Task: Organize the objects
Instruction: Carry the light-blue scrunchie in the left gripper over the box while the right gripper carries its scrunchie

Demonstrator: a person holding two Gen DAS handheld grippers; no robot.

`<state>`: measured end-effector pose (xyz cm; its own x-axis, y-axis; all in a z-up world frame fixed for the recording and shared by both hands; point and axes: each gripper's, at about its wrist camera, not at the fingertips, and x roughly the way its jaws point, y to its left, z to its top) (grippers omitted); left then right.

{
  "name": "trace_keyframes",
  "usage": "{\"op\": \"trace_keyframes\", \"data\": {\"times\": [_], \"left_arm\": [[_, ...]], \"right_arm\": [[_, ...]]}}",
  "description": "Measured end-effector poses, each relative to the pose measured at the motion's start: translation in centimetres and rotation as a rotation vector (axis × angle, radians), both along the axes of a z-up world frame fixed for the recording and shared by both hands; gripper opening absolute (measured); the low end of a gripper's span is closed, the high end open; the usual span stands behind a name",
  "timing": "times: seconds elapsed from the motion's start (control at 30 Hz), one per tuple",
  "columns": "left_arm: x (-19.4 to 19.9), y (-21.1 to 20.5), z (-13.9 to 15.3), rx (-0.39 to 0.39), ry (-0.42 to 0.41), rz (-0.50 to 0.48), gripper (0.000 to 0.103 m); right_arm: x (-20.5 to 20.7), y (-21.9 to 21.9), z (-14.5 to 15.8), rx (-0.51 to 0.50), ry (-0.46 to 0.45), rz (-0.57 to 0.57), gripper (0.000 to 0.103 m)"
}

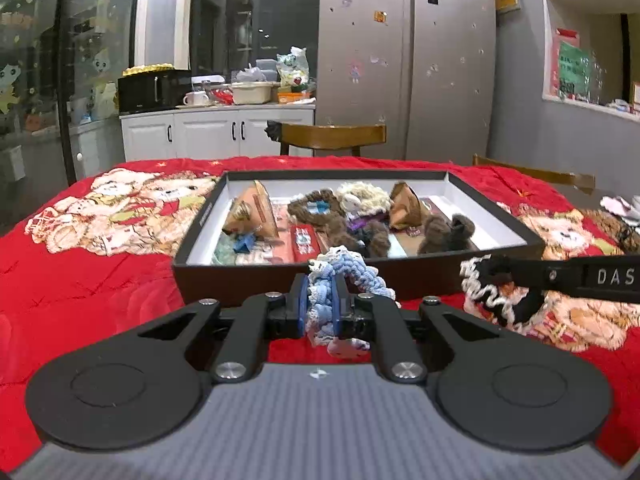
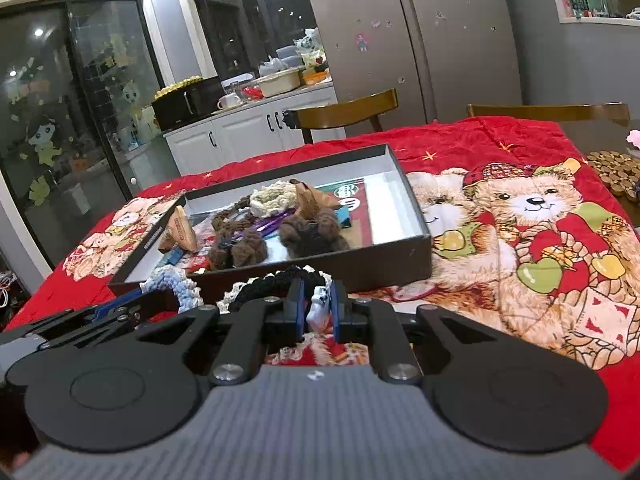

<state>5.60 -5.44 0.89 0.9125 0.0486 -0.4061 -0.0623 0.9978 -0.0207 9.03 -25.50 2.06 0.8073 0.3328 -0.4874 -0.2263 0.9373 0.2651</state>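
Left wrist view: "DAS" legible on right hand-held gripper (image 1: 486, 276) at 3 o'clock, clamped on black-white crochet piece (image 1: 496, 292). Left hand-held gripper (image 1: 323, 300) clamped on blue-white crochet piece (image 1: 340, 276), just before the box (image 1: 280, 276).

Right wrist view: red bear-print blanket (image 2: 500, 240) covers the counter; refrigerator (image 2: 420, 32) at 12 o'clock.

From my left wrist view, the right gripper (image 1: 480, 280) runs off the right edge, so I can't see its body. The blue crochet piece (image 1: 340, 276) hides part of the box (image 1: 536, 246) front wall. Countertop clutter (image 1: 256, 88) beyond is too small for me to identify. Box contents overlap; I can't separate them.
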Motion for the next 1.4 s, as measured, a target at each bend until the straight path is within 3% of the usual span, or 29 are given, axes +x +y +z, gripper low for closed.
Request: {"op": "trace_keyframes", "data": {"times": [0.2,0.43,0.53,0.7,0.87,1.0,1.23,1.4], "left_arm": [[-0.3,1.5,1.8,-0.047,-0.044,0.033,0.015],[-1.0,4.2,5.3,-0.112,-0.180,0.072,0.015],[-0.4,5.5,7.1,-0.149,-0.215,0.034,0.015],[2.2,7.3,9.7,-0.193,-0.240,0.046,0.015],[6.6,8.5,11.4,-0.198,-0.203,0.053,0.014],[10.2,10.1,11.0,-0.248,-0.160,0.026,0.014],[15.0,11.5,7.2,-0.187,-0.040,0.026,0.015],[16.7,12.4,3.9,-0.134,0.016,0.045,0.015]], "right_arm": [[-0.1,1.8,2.2,0.009,-0.039,-0.006,0.015],[0.5,4.5,5.5,0.019,-0.103,0.005,0.015],[1.4,5.3,6.5,0.036,-0.133,0.005,0.015],[3.8,5.7,8.2,0.092,-0.139,0.004,0.015],[6.9,6.4,9.0,0.110,-0.134,-0.020,0.015],[10.2,7.6,8.2,0.124,-0.091,-0.023,0.015],[15.2,10.3,4.8,0.158,0.026,-0.034,0.015],[15.9,11.5,2.9,0.130,0.024,-0.017,0.015]]}}
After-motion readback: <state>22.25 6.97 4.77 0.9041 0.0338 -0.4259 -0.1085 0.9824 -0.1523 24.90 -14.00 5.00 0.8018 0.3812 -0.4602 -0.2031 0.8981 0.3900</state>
